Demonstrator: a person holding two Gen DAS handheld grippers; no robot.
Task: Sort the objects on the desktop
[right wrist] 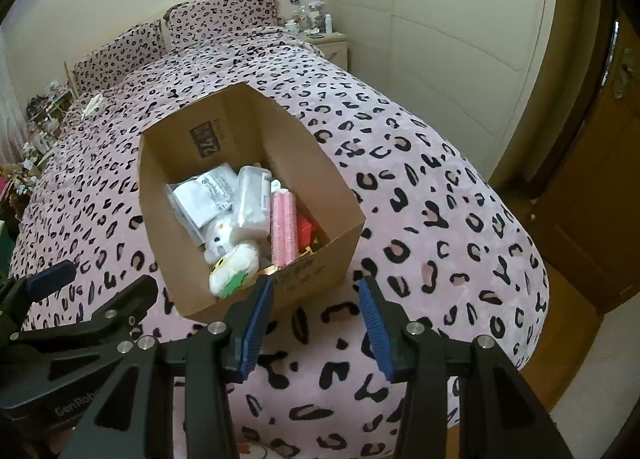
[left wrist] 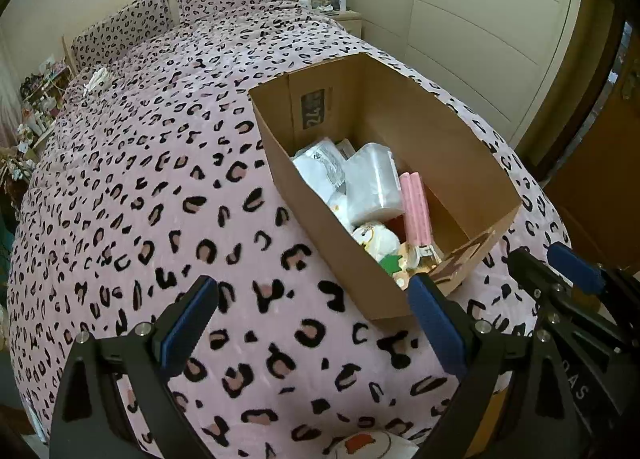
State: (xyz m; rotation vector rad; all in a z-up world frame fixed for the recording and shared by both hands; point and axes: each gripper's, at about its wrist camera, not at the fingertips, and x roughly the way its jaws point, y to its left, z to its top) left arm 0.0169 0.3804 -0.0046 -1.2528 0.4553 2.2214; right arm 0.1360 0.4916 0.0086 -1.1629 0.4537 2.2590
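A: We see a bed covered in a pink leopard-print blanket (left wrist: 168, 187), and on it an open brown cardboard box (right wrist: 160, 195).

B: Inside, we make out clear plastic packets (right wrist: 252, 199), a pink ribbed roll (right wrist: 285, 227) and a white plush toy (right wrist: 218, 237).

A: Our left tongs (left wrist: 312, 299) gape, holding nothing, just short of the box.

B: Our right tongs (right wrist: 316, 299) likewise stand spread and bare.
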